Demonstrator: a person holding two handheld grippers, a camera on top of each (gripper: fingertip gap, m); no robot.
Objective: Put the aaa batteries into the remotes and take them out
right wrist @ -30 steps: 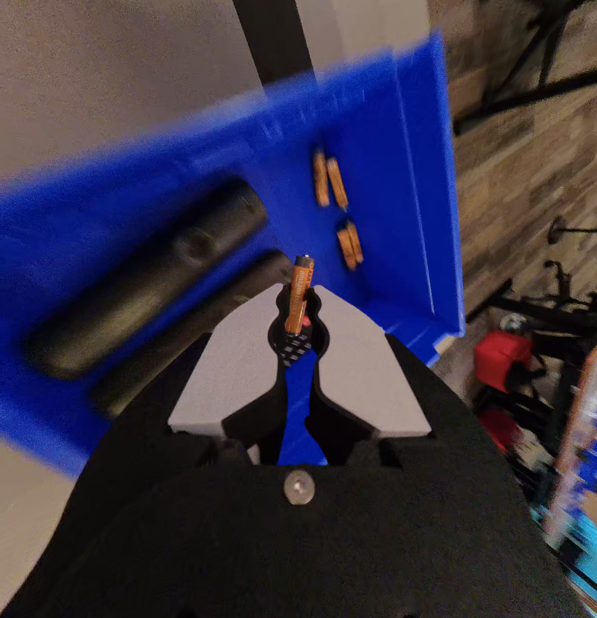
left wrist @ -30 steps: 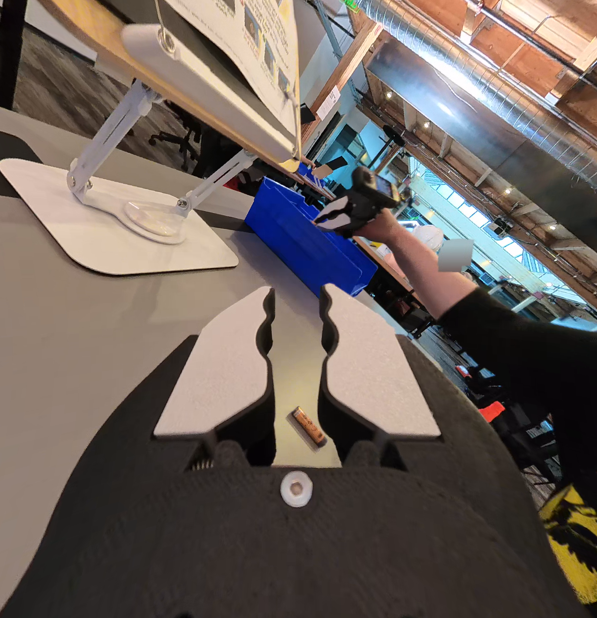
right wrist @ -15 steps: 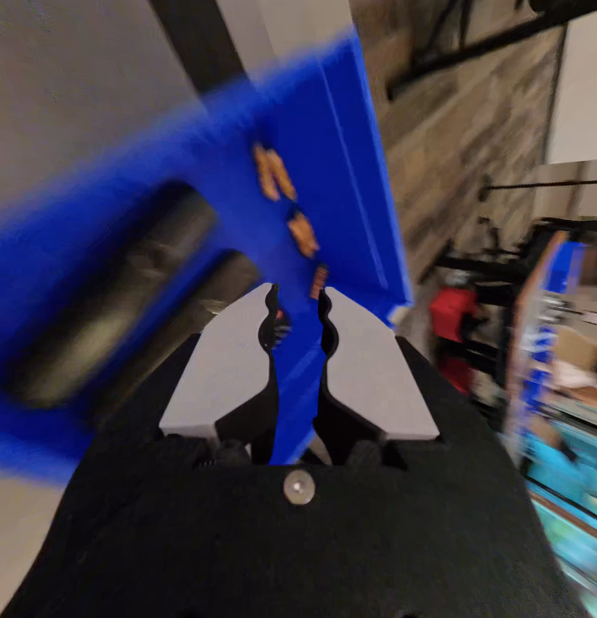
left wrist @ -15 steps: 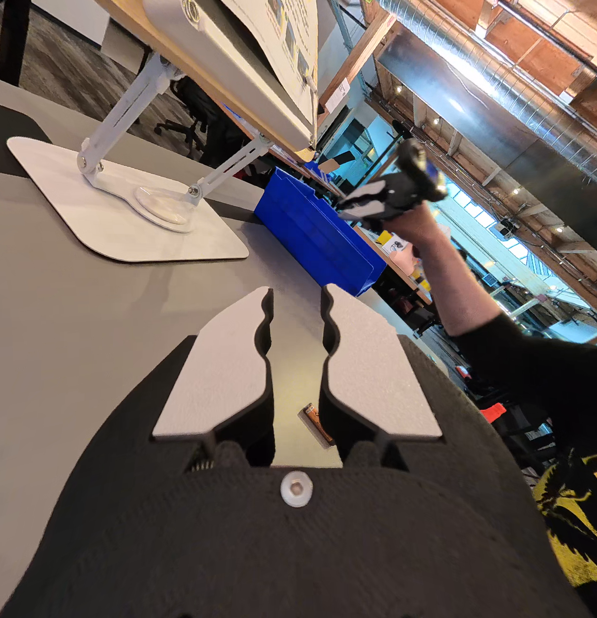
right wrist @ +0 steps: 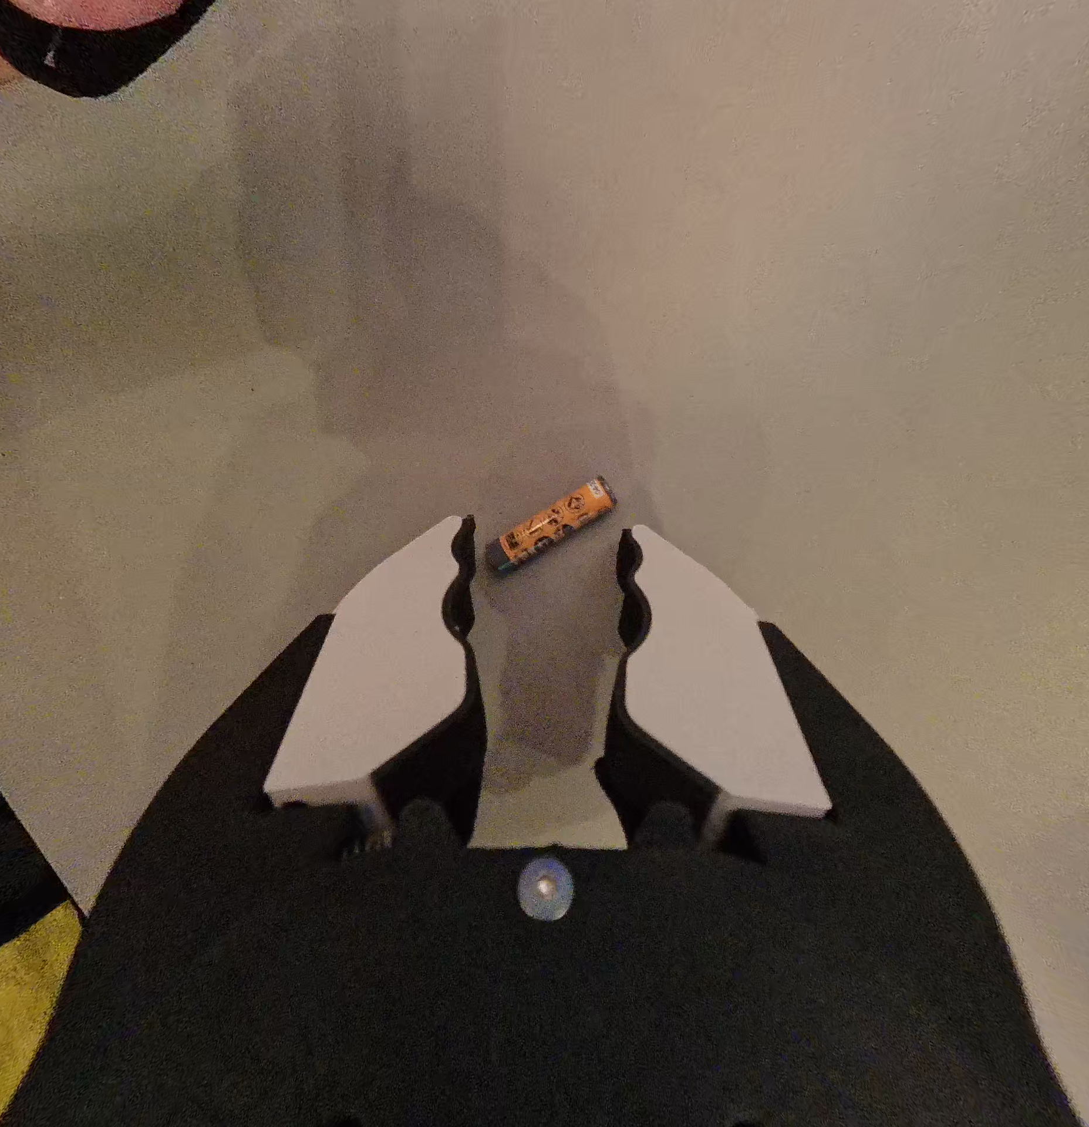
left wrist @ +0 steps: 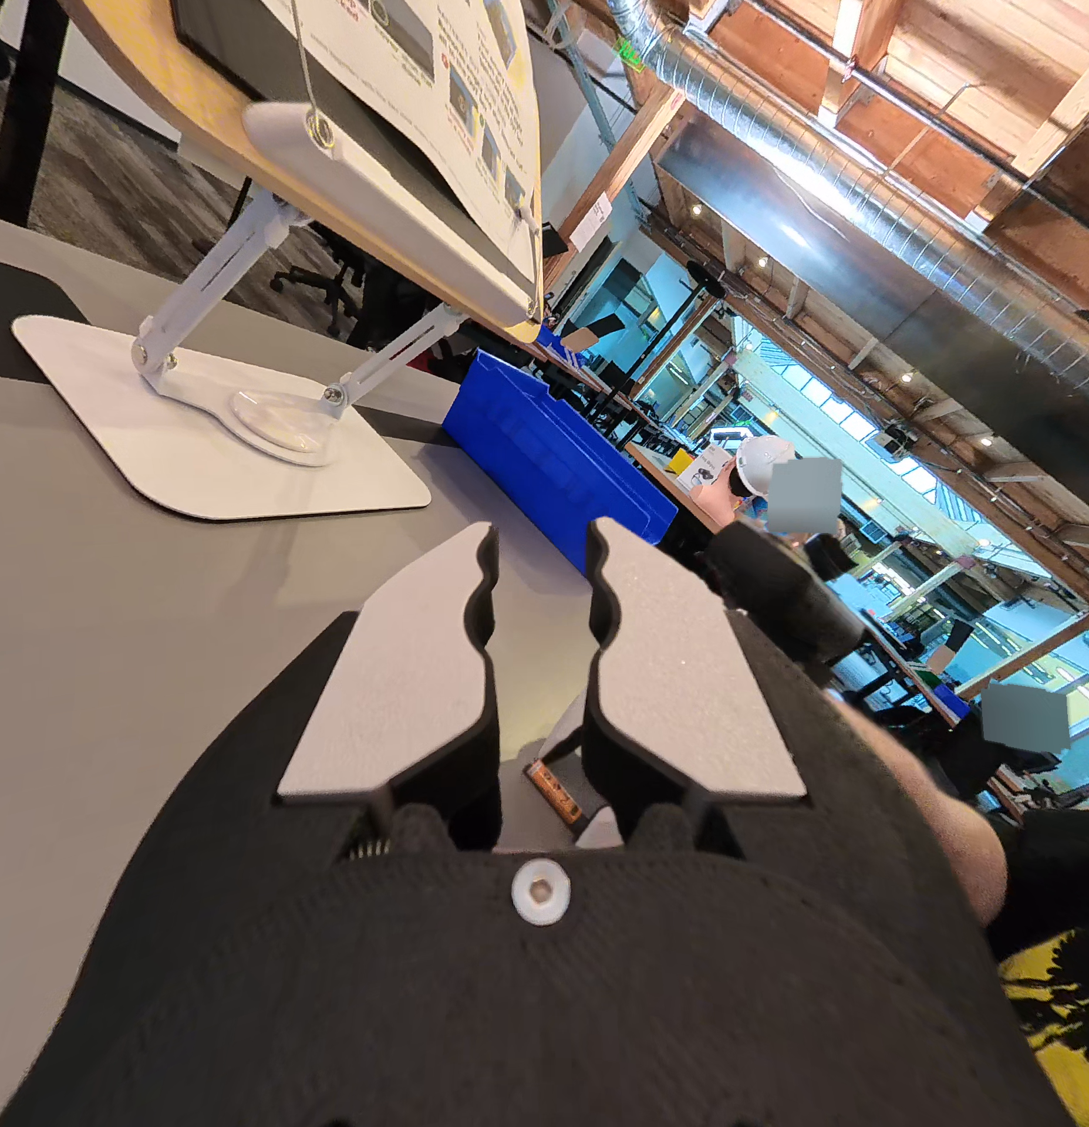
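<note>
**Right wrist view: one loose battery on bare table, both claws empty**

Right wrist view shows you the grey table (right wrist: pixel 834 305) filling the frame, so start from that: it is flat, hard and smooth, and anything round can roll on it. From the left wrist view, the blue bin (left wrist: pixel 548 463) sits farther back beside the white stand (left wrist: pixel 224 439); its contents are hidden from here.

Your right gripper (right wrist: pixel 545 530) hangs above the table with its jaws spread wide and nothing between them. Your left gripper (left wrist: pixel 542 536) is likewise parted and empty.

The AAA battery (right wrist: pixel 553 525) lies on its side just beyond the right fingertips, slanted across the gap, apart from both pads. The left wrist view catches it (left wrist: pixel 554 793) low between that gripper's fingers, on the table below.

Judge it light, rigid and slick-skinned. Take it across the middle of the barrel, jaws square to its length, seated in the scalloped notches; a pinch near an end will likely spin it or squirt it away.
</note>
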